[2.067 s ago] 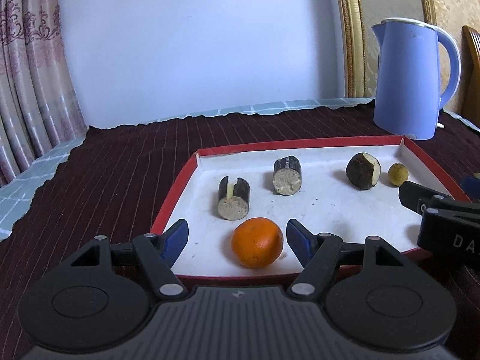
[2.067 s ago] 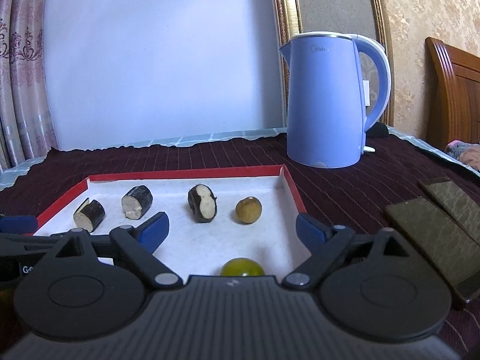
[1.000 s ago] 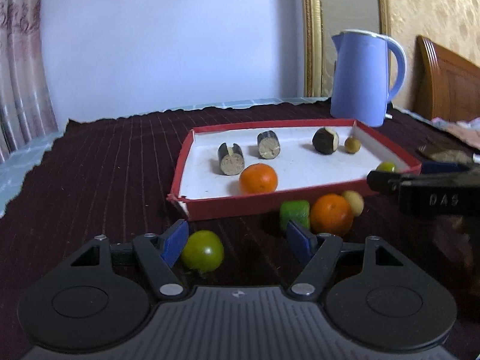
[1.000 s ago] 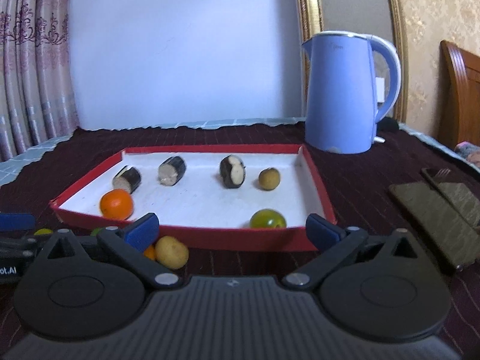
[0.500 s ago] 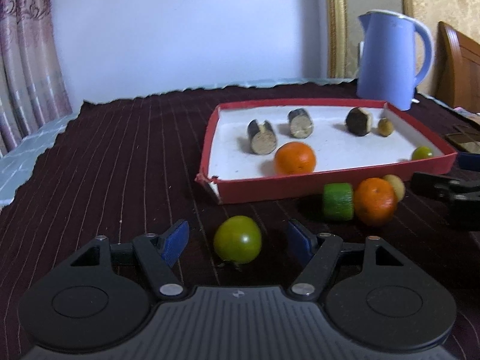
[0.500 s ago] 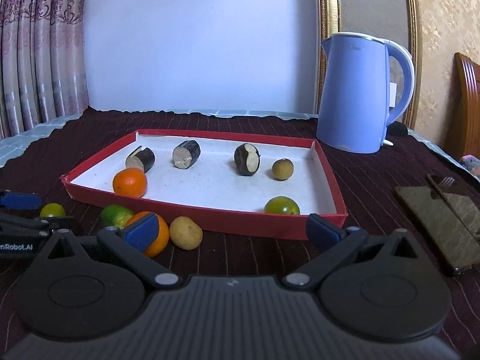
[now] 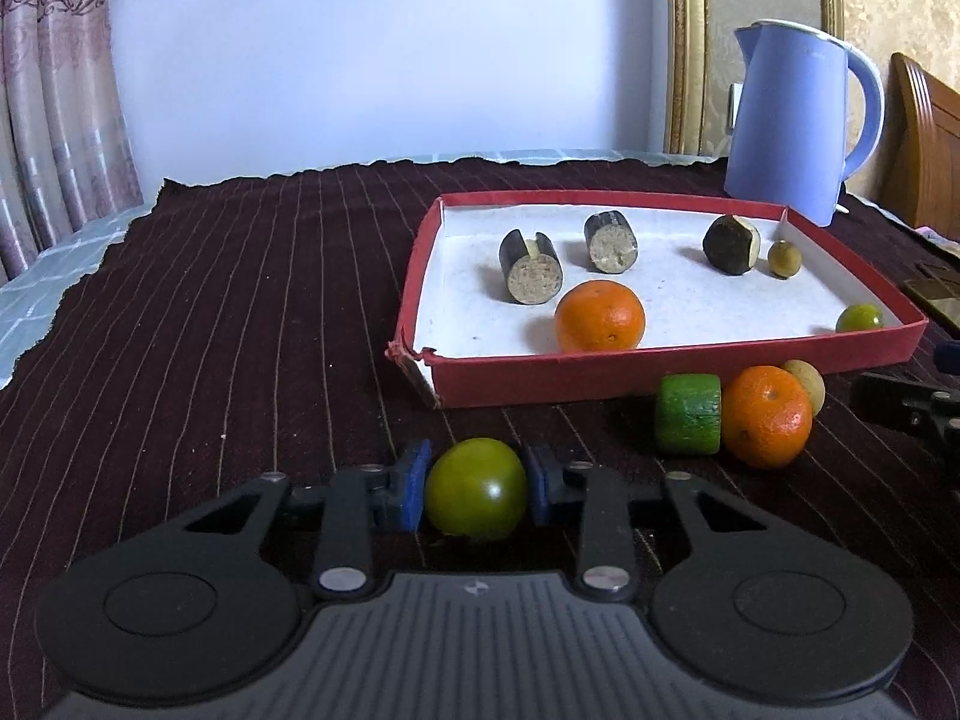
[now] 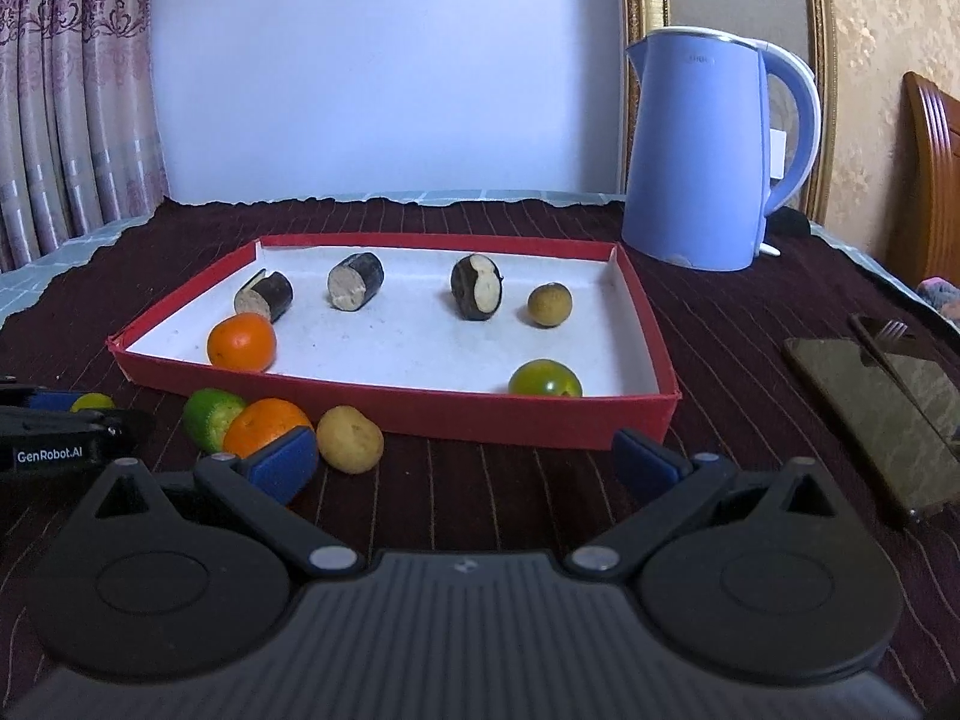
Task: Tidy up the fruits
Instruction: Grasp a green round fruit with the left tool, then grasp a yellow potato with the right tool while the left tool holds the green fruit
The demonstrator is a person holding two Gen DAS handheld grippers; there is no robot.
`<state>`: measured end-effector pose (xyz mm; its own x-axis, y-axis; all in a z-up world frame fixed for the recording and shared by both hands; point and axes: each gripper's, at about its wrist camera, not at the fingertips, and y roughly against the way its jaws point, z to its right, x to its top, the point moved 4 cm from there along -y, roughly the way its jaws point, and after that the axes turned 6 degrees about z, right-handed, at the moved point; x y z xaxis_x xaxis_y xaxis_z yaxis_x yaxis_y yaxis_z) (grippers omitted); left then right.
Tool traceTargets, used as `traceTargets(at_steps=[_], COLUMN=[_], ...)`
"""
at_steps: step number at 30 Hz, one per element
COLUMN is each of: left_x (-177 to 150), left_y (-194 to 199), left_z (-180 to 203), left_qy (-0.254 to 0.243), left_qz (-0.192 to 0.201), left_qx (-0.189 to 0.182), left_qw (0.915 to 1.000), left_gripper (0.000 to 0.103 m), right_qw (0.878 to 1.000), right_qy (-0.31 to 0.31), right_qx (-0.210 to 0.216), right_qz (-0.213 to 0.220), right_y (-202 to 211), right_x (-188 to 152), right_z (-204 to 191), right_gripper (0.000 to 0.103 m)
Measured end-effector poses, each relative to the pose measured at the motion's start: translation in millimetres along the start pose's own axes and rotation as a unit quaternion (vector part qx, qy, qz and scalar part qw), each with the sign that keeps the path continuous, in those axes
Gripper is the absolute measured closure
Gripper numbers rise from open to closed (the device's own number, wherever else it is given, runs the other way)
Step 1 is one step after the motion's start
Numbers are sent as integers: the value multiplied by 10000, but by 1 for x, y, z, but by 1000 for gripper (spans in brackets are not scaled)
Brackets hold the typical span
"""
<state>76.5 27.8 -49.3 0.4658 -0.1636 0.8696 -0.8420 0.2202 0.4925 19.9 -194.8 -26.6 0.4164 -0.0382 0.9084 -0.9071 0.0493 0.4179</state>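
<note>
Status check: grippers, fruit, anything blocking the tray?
Left gripper just closed on green tomato, on the cloth. Right gripper open, empty. Red tray ahead, path clear.

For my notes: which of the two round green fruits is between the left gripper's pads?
The green fruit on the dark cloth; the other lies inside the red tray.

Both wrist cams sit low over the dark cloth, looking forward and slightly down toward 12 o'clock. Left view is near the front left, red tray [image 7: 660, 372] at 1 o'clock, kettle [image 7: 792, 120] at 2. Right view is further right, tray [image 8: 420, 408] at 12, kettle [image 8: 708, 156] at 1. Shared: tray, kettle, back wall, loose fruit before tray.
</note>
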Motion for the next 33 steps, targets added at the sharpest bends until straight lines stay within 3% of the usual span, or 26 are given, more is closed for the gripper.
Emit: traceTargets(at_steps=[5,13,17,20,22,27,29,31,33], left_x=[0,-1,-1,-1,-1,-1,-2,-2,-2], left_y=[1,1,1,1,1,2,2,2,2], left_z=[-4,-4,-5,-6,-7,-7,-6,-4,-4], left_qy=[147,171,204,234,253,263,208,148,138], left_qz=[21,34,38,41,44,43,34,29,28], left_qx=[-89,-98,-113,-125,-134,-141,-128,-97,-91], left_qw=[9999,9998,9997,9996,9996,9995,9997,9998,9999], left_gripper=[72,72,71,71,71,71,71,71,71], right_qw=[9998,9965,9960,9958,9951,9931,9927,9917,9909], right_qy=[47,708,760,747,741,926,933,923,977], right_qx=[138,-89,328,218,289,403,470,669,709], right_qz=[-124,-437,-342,-484,-595,-595,-597,-596,-589], right_y=[-4,-21,-17,-23,-27,-34,-36,-34,-32], right_x=[-1,-4,-2,-3,-3,0,0,-1,-2], right_z=[-1,-25,-34,-33,-34,-45,-47,-51,-57], right_gripper=[3,5,8,21,42,44,50,72,77])
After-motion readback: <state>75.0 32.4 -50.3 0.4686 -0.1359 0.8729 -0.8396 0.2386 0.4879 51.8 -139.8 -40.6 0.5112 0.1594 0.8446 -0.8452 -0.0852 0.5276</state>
